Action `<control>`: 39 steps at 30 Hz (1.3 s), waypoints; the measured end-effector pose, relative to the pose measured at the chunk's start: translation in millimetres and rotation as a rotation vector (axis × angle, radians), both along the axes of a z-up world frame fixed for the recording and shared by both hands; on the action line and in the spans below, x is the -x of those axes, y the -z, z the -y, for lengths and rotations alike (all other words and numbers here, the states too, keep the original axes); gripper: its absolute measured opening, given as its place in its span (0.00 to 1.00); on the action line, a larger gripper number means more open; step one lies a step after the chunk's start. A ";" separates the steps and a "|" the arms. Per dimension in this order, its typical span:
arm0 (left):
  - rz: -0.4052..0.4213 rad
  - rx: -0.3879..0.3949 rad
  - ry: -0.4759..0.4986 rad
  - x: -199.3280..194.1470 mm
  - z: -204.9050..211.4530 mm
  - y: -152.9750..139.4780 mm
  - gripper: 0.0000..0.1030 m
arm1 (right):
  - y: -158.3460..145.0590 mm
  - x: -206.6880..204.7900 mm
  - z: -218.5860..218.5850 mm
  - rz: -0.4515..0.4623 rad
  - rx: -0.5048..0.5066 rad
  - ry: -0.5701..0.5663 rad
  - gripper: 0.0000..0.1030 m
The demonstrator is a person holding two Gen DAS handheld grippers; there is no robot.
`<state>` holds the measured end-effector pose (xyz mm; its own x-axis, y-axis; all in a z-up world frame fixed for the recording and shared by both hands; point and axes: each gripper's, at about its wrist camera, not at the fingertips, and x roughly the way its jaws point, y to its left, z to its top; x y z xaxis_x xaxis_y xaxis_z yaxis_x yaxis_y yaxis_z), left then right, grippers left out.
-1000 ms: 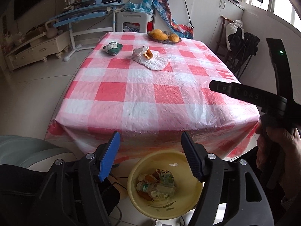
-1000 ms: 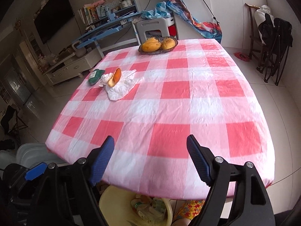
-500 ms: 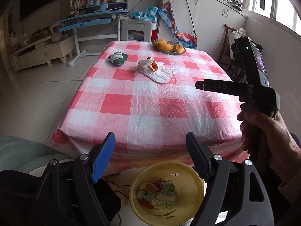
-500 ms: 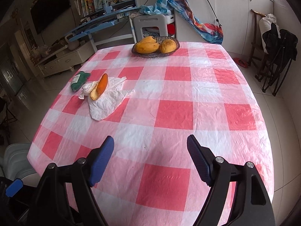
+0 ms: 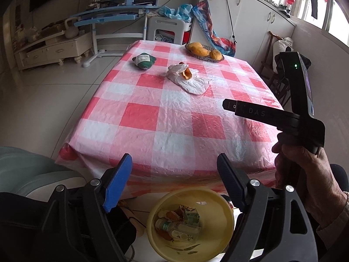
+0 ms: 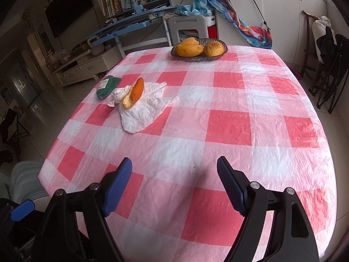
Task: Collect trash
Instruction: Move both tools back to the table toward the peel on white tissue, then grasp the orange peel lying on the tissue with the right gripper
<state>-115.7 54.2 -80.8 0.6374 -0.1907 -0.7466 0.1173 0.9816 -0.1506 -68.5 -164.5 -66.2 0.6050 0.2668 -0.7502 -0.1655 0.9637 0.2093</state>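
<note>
On the red-and-white checked table (image 6: 229,128) lie a crumpled white tissue (image 6: 144,111) with an orange fruit peel (image 6: 134,92) on it, and a green crumpled wrapper (image 6: 108,86) beside them; the tissue (image 5: 192,81), peel (image 5: 186,74) and wrapper (image 5: 144,60) also show in the left wrist view. A yellow basin (image 5: 220,205) holding trash sits on the floor under the table's near edge. My left gripper (image 5: 174,181) is open and empty above the basin. My right gripper (image 6: 174,183) is open and empty over the near part of the table, far from the trash.
A dark basket of mangoes (image 6: 199,48) stands at the table's far end. A white stool (image 6: 187,27) and blue desk (image 6: 128,27) are behind the table. Folded dark chairs (image 6: 331,65) stand at the right wall. A pale seat (image 5: 32,174) is at the near left.
My right gripper has moved forward from the table's near edge out over the tabletop, closer to the tissue and peel. My left gripper has risen slightly above the basin. Both stay open.
</note>
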 end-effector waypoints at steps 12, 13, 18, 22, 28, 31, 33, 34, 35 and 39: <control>-0.054 0.051 -0.070 -10.2 -13.7 9.3 0.74 | -15.9 -35.8 -39.5 0.035 0.003 -0.113 0.75; -0.056 0.051 -0.068 -10.5 -13.3 9.3 0.74 | -17.5 -41.8 -44.6 0.041 0.008 -0.118 0.74; -0.067 0.050 -0.062 -12.7 -11.2 11.3 0.75 | -25.5 -75.3 -69.8 0.069 0.023 -0.130 0.74; -0.090 0.070 -0.062 -16.1 -12.1 14.0 0.75 | -20.6 -111.1 -74.2 0.030 -0.015 -0.064 0.64; -0.103 0.086 -0.068 -19.0 -14.7 15.3 0.75 | 1.8 -120.2 -87.4 -0.076 0.026 -0.155 0.29; -0.116 0.094 -0.069 -19.6 -16.2 17.1 0.74 | 0.1 -95.1 -85.2 -0.102 0.010 -0.246 0.27; -0.120 0.094 -0.069 -19.4 -15.6 17.6 0.75 | -2.6 -74.3 -75.7 -0.120 -0.018 -0.290 0.25; -0.120 0.092 -0.068 -19.0 -15.7 18.1 0.74 | -4.3 -62.9 -68.4 -0.125 -0.033 -0.302 0.25; -0.119 0.090 -0.067 -18.6 -15.1 18.2 0.75 | -5.6 -54.0 -61.4 -0.130 -0.048 -0.305 0.25; -0.124 0.067 -0.057 -16.8 -10.4 21.6 0.74 | -9.3 -25.8 -21.8 -0.137 -0.118 -0.250 0.25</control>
<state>-98.9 64.6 -102.3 0.5525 -0.2088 -0.8070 0.0379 0.9734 -0.2260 -42.7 -142.8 -56.9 0.4045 0.4853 -0.7752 -0.3572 0.8641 0.3546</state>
